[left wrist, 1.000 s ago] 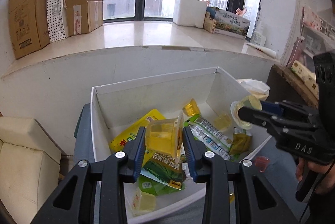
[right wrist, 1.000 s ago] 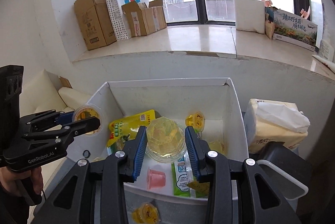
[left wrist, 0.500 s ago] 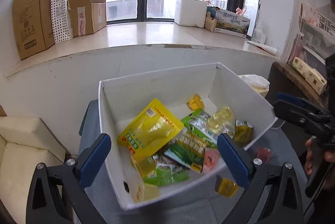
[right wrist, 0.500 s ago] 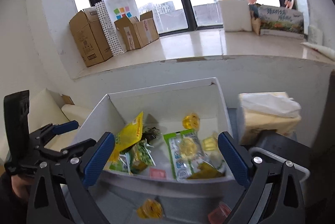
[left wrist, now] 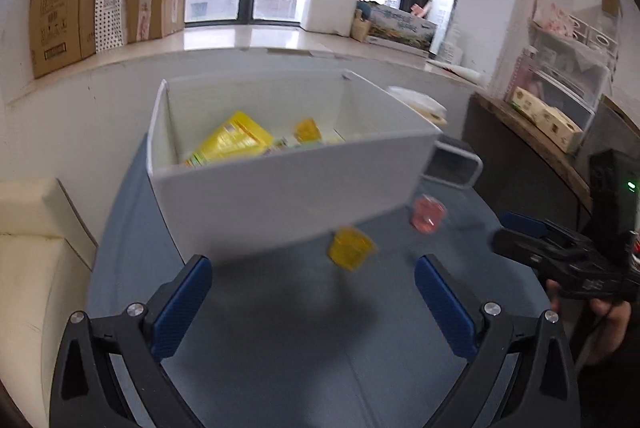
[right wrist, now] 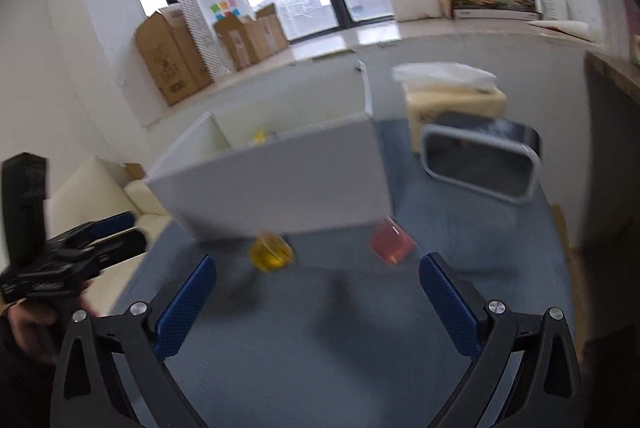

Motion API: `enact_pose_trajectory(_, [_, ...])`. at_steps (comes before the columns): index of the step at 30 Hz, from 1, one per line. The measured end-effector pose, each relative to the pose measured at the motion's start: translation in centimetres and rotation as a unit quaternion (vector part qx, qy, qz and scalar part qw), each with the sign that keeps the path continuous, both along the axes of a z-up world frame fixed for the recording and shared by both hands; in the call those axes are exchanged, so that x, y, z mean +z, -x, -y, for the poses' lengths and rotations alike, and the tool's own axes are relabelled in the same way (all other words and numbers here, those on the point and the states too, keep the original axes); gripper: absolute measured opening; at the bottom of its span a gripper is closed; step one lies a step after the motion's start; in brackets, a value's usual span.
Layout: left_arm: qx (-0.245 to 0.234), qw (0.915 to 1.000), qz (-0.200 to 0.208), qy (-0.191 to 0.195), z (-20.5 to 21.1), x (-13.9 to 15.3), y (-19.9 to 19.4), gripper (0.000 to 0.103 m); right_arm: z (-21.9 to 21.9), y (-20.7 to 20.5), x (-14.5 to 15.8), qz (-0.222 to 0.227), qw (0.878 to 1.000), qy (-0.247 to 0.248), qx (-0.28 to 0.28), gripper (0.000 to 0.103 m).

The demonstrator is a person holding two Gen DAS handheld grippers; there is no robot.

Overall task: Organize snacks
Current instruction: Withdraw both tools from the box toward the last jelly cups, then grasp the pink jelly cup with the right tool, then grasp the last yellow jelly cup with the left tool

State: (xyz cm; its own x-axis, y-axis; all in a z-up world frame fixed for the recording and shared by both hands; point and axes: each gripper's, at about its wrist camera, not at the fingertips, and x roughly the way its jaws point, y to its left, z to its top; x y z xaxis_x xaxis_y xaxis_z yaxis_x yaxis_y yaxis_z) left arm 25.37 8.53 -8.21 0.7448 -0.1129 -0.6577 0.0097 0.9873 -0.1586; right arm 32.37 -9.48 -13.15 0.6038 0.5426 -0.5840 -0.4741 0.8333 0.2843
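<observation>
A white box stands on the blue-grey table with snack packets inside; a yellow pouch and a yellow jelly cup show over its rim. In front of the box on the table lie a yellow jelly cup and a pink jelly cup. My left gripper is open and holds nothing, back from the box. My right gripper is also open with nothing in it, short of the two cups. Each gripper shows at the side of the other's view.
A dark tray with a white rim sits right of the box, a tissue pack behind it. Cream cushions lie left of the table. Cardboard boxes line the windowsill. A wooden shelf stands at right.
A second ago each gripper was shut on a jelly cup over the box. Both jaws opened wide, the cups dropped in, and both grippers drew back and lower.
</observation>
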Motion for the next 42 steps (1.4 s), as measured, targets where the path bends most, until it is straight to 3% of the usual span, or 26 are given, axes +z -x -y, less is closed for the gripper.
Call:
enact_pose_trajectory(8, [-0.021, 0.9983, -0.023, -0.050, 2.5, -1.5, 1.3, 0.103, -0.8, -2.5, -3.3, -0.017, 0.998, 0.057, -0.017, 0.103])
enact_pose_trajectory(17, [-0.014, 0.9981, -0.038, -0.046, 2.4, -2.4, 1.1, 0.103, -3.1, -6.5, -5.0, -0.002, 0.993, 0.120, -0.005, 0.103])
enact_pose_trajectory(18, [-0.013, 0.9980, -0.040, -0.047, 2.5, -2.5, 0.8, 0.103, -3.2, -7.1, -5.2, -0.008, 0.992, 0.122, -0.006, 0.100])
enact_pose_trajectory(20, [-0.010, 0.9979, -0.043, -0.047, 2.4, -2.8, 0.4, 0.103, -3.5, -8.0, -5.5, -0.021, 0.993, 0.114, 0.002, 0.080])
enact_pose_trajectory(22, [-0.009, 0.9978, -0.047, -0.046, 2.4, -3.0, 0.1, 0.103, -3.8, -8.7, -5.9, -0.033, 0.991, 0.128, 0.000, 0.047])
enact_pose_trajectory(30, [-0.003, 0.9976, -0.055, -0.042, 2.2, -3.5, -0.9, 0.103, -3.5, -8.6, -5.9, -0.033, 0.992, 0.117, 0.022, 0.040])
enact_pose_trajectory(42, [0.003, 0.9973, -0.065, -0.036, 2.7, -4.4, -2.1, 0.103, -2.2, -3.1, -3.5, -0.009, 0.995, 0.091, 0.038, 0.039])
